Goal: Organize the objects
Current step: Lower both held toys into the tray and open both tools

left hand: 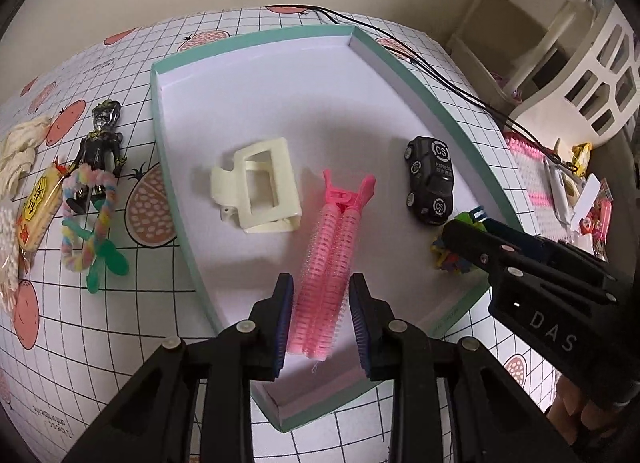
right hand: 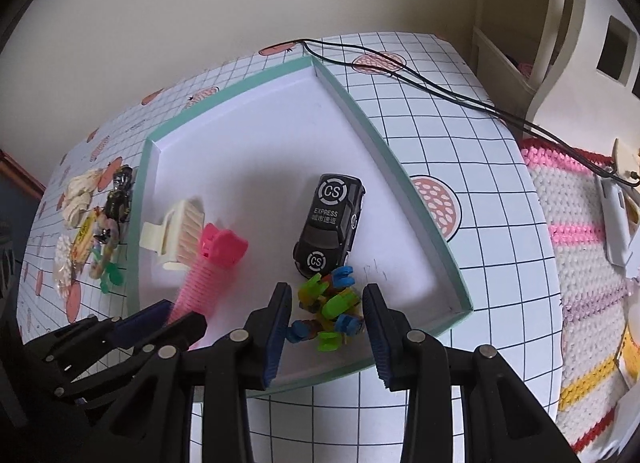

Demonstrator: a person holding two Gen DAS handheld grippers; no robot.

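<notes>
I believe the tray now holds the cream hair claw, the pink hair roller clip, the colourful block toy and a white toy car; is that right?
Not quite: the toy car is black, as the right wrist view shows. The rest holds: the cream hair claw, pink hair roller clip and colourful block toy lie in the tray.

A black cable (right hand: 420,79) is draped across the gridded tablecloth (right hand: 460,135). A crocheted mat (right hand: 580,263) is laid to the right, and a cream chair (left hand: 560,43) is set beyond.
</notes>
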